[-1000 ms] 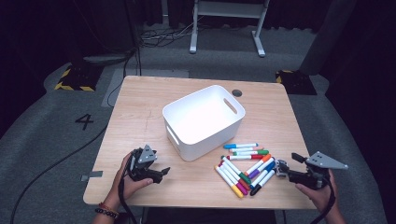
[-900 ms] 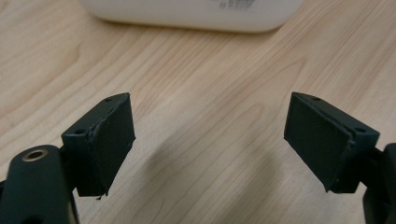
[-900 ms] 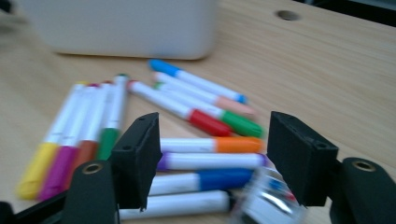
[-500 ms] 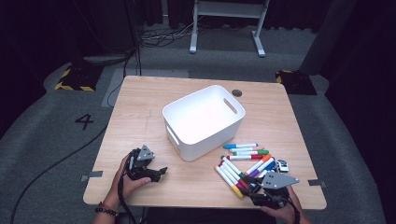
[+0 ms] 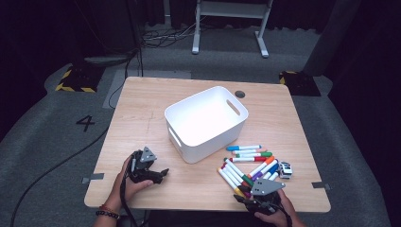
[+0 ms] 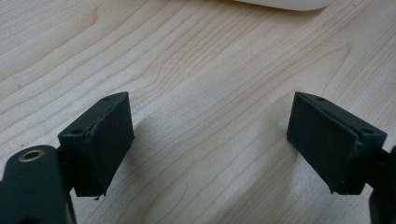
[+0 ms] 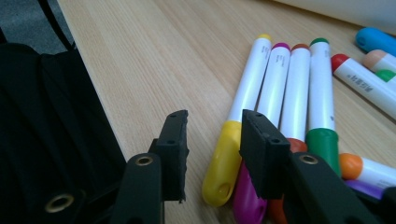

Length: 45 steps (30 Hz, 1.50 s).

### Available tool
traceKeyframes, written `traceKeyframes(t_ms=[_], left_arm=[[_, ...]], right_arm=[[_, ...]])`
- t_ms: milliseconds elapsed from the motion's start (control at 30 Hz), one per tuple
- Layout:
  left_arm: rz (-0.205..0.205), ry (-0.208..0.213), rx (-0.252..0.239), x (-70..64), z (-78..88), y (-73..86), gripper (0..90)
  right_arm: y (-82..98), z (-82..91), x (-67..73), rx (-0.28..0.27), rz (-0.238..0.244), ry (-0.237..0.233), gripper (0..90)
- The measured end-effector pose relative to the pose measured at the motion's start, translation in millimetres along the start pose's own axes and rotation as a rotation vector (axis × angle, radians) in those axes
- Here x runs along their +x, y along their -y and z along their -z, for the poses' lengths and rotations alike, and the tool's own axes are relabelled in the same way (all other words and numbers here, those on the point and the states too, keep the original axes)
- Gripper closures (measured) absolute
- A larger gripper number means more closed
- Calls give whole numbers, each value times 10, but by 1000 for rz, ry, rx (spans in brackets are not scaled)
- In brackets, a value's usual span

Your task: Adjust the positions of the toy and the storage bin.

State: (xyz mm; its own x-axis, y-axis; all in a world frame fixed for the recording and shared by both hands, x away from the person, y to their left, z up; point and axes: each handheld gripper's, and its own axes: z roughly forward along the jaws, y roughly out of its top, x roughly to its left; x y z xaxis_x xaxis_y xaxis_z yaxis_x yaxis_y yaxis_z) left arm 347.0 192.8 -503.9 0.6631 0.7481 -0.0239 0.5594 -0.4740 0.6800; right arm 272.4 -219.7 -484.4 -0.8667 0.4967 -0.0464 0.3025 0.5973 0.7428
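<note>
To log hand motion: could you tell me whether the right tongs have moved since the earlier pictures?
Yes: the right tongs moved leftward along the table's near edge to the markers, their jaws closing.

bin (image 5: 206,122): white, open top, mid-table | toy car (image 5: 284,169): small, right of markers | table (image 5: 142,109): wood

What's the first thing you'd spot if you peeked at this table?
The big white bin in the middle of the wooden table stands out first. Next come the bright markers lying in a bunch on the table, right of the bin. The right gripper straddles the yellow-capped marker, jaws not yet touching.
</note>
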Motion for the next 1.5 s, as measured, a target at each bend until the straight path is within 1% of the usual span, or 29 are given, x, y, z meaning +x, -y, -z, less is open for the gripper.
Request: traceKeyframes(t_ms=[67,200,267,300,400,433,500,567,633,700,733,800,867,933,1000,1067,1133,1200,1233,1267,1300,1367,1467,1500], left_arm=[[0,0,0,0,0,0,148],[-1,0,-1,1,-1,0,148],[-1,0,0,0,0,-1,148],[-1,0,0,0,0,-1,148],[-1,0,0,0,0,0,148],[-1,0,0,0,0,-1,148],[-1,0,0,1,0,0,148],[0,0,0,0,0,0,148],[-1,0,1,0,1,0,148],[0,1,1,0,0,0,148],[0,0,0,0,0,0,148],[-1,0,0,0,0,0,148],[-1,0,0,0,0,0,148],[-1,1,1,-1,0,0,148],[-1,0,1,-1,0,0,147],[2,7,3,-2,-5,-3,144],[6,7,6,-3,-7,-6,139],[-1,-9,2,0,-9,-13,135],[3,-11,-2,-1,-15,-16,132],[-7,-9,-1,6,-18,-19,129],[-1,-5,1,2,-21,-19,127],[-1,-6,1,2,-20,-19,127],[-1,-7,0,3,-21,-19,127],[-1,-6,1,2,-20,-19,127]], right_arm=[[1,-24,4,11,-3,8,630],[-5,-68,-5,25,-10,11,649],[-17,-93,9,40,-15,12,656],[-22,-106,7,45,-5,19,658],[-28,-145,20,68,-11,25,676],[-27,-161,26,75,-4,29,692],[-42,-173,23,76,-8,34,701],[-57,-185,27,82,-20,36,732],[-75,-201,26,83,-28,47,733],[-82,-211,25,82,-24,49,734],[-107,-226,27,90,-31,54,734],[-128,-243,26,99,-40,52,734],[-134,-253,16,94,-32,30,735],[-145,-261,-2,101,-51,12,738],[-164,-279,-6,104,-64,16,738],[-175,-285,-11,107,-48,15,739],[-174,-285,-25,108,-47,-3,740],[-178,-273,-36,116,-52,-12,751],[-179,-273,-46,116,-41,-11,751],[-179,-272,-48,117,-41,-12,751],[-178,-272,-48,116,-40,-12,751],[-177,-266,-47,119,-22,-20,751],[-171,-254,-45,118,-22,-18,751],[-171,-247,-51,115,-14,-18,751]])
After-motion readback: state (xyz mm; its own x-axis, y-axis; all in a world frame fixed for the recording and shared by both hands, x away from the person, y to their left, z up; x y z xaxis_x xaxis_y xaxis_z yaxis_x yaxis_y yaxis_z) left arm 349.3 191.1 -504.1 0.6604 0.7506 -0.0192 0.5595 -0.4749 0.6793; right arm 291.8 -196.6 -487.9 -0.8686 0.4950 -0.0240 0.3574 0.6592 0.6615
